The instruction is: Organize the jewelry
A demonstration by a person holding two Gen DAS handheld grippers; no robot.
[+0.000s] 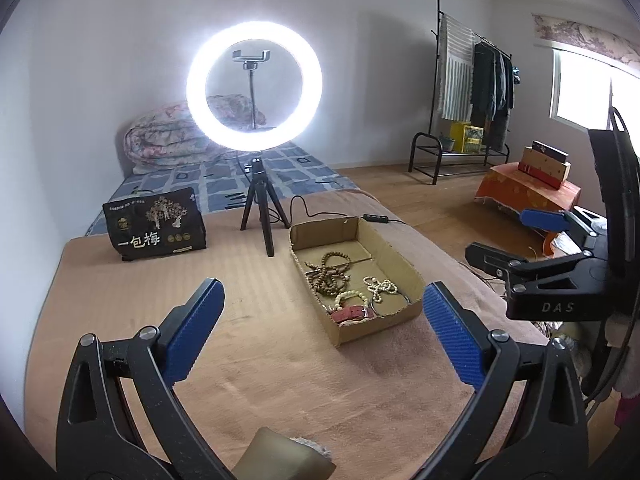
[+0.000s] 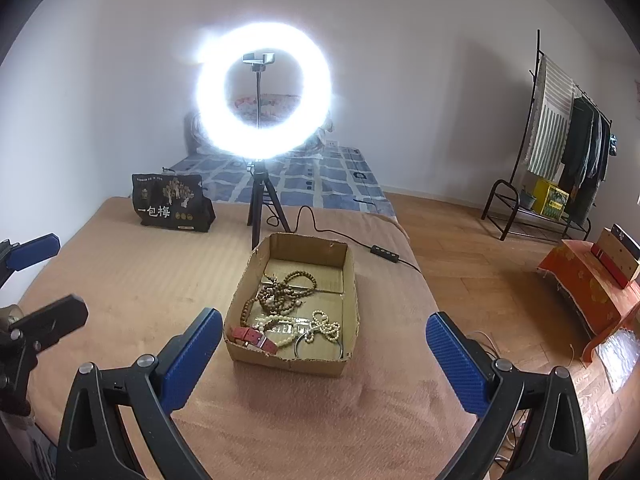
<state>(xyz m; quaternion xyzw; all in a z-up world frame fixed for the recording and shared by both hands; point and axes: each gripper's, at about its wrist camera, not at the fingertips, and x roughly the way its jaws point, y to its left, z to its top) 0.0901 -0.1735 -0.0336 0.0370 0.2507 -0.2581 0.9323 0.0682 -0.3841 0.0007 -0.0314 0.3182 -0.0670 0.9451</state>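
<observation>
An open cardboard box (image 1: 404, 268) (image 2: 352, 280) sits on a tan blanket. In it lie brown bead strings (image 1: 330, 272) (image 2: 286, 286), a white pearl strand (image 1: 380, 287) (image 2: 325, 328), a cream bead bracelet (image 1: 351, 297) (image 2: 285, 330), a red strap (image 1: 352, 314) (image 2: 253, 337) and a metal bangle (image 2: 320, 350). My left gripper (image 1: 322, 320) is open and empty, above the blanket in front of the box. My right gripper (image 2: 324, 354) is open and empty, just before the box's near wall. The right gripper also shows in the left wrist view (image 1: 516, 240), and the left gripper in the right wrist view (image 2: 44, 280).
A lit ring light (image 1: 254, 88) (image 2: 264, 90) on a black tripod (image 1: 262, 210) stands behind the box, its cable and switch (image 2: 384, 253) running right. A black printed bag (image 1: 156, 226) (image 2: 174, 204) stands at the back left. Wooden floor, a clothes rack (image 2: 560, 148) and an orange-draped stand (image 2: 592, 296) lie to the right.
</observation>
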